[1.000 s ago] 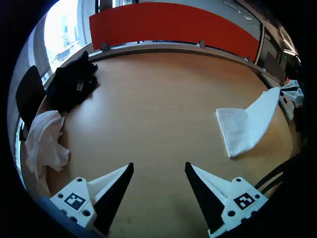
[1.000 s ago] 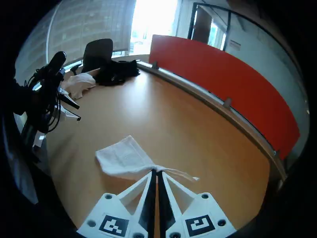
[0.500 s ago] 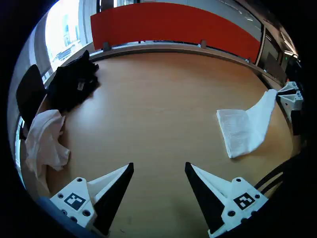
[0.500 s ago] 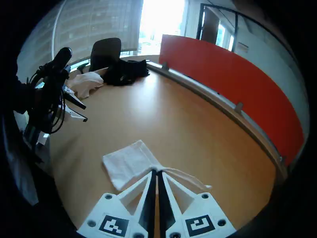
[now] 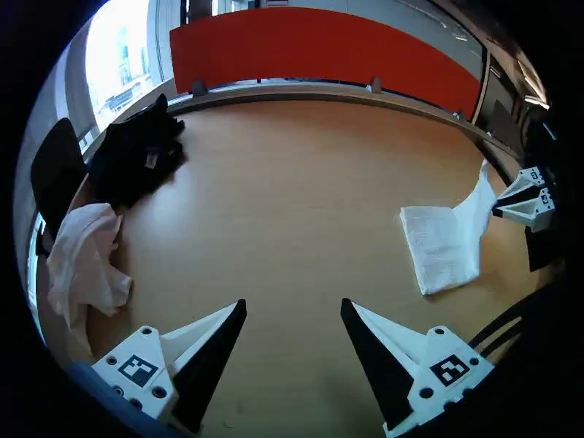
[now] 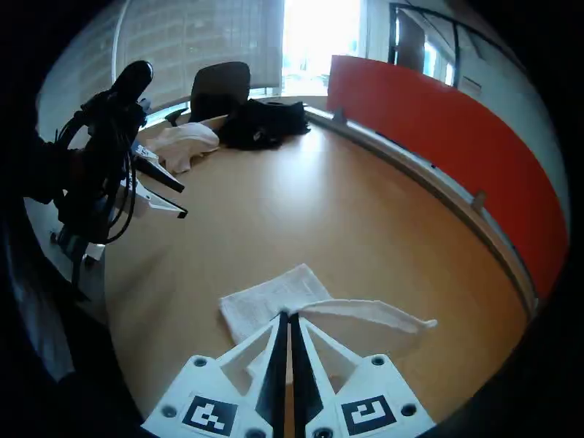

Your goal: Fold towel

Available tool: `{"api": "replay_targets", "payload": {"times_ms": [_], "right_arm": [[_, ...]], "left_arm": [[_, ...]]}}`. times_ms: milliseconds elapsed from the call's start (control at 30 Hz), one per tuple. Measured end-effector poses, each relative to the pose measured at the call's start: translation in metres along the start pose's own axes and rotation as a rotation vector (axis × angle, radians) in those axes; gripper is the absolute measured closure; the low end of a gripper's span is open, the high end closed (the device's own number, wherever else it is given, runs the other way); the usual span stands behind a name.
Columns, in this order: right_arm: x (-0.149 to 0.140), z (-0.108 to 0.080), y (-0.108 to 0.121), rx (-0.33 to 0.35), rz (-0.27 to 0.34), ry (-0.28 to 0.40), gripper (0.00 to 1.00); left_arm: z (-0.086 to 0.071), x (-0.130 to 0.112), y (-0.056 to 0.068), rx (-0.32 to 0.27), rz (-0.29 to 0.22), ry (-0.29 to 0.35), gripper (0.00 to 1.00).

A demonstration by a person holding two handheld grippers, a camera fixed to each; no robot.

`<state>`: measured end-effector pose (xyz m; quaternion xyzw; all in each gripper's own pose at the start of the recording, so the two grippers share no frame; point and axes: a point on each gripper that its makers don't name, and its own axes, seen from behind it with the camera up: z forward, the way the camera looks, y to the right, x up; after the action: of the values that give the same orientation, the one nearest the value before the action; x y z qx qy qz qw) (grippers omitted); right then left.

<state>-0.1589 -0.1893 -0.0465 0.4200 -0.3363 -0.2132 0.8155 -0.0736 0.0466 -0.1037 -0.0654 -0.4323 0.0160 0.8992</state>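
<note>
In the left gripper view, the left gripper [image 5: 292, 302] hangs with its fingers spread wide above the wooden table [image 5: 292, 182]. The white towel [image 5: 440, 248] lies at the far right, one edge raised. In the right gripper view, the right gripper [image 6: 289, 316] pinches that raised edge, fingers closed together.

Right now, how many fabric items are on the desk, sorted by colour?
White: 2, the towel pinched in the right gripper and a crumpled cloth.
Black: 1, a bundle beside the crumpled cloth.
Total: 3.
</note>
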Motion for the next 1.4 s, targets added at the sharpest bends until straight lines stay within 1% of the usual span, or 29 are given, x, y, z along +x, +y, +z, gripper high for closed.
{"api": "replay_targets", "payload": {"times_ms": [267, 367, 467, 567, 700, 767, 833, 1100, 1267, 1400], "right_arm": [[-0.003, 0.024, -0.024, 0.062, -0.007, -0.024, 0.95], [-0.007, 0.031, -0.029, 0.072, -0.005, -0.035, 0.95], [-0.011, 0.036, -0.028, 0.064, 0.006, -0.046, 0.84], [-0.014, 0.039, -0.024, 0.049, 0.024, -0.05, 0.71], [-0.014, 0.038, -0.02, 0.037, 0.049, -0.046, 0.43], [-0.014, 0.037, -0.019, 0.034, 0.054, -0.043, 0.38], [-0.015, 0.035, -0.018, 0.03, 0.056, -0.043, 0.36], [-0.025, 0.032, -0.018, 0.02, 0.07, -0.053, 0.36], [-0.038, 0.029, -0.02, 0.011, 0.082, -0.073, 0.36], [-0.055, 0.027, -0.024, 0.005, 0.094, -0.098, 0.36]], "left_arm": [[-0.003, 0.0, -0.008, 0.012, -0.011, 0.002, 0.04], [-0.004, -0.001, -0.012, 0.017, -0.016, 0.002, 0.04], [-0.005, -0.002, -0.016, 0.023, -0.02, 0.0, 0.04], [-0.005, -0.004, -0.018, 0.026, -0.023, -0.003, 0.04], [-0.005, -0.006, -0.019, 0.026, -0.023, -0.006, 0.04], [-0.005, -0.006, -0.018, 0.026, -0.022, -0.006, 0.04], [-0.005, -0.006, -0.018, 0.025, -0.02, -0.006, 0.04], [-0.005, -0.004, -0.017, 0.023, -0.017, -0.002, 0.04], [-0.006, -0.003, -0.016, 0.023, -0.015, -0.001, 0.04], [-0.007, -0.004, -0.015, 0.021, -0.014, -0.001, 0.04]]}}
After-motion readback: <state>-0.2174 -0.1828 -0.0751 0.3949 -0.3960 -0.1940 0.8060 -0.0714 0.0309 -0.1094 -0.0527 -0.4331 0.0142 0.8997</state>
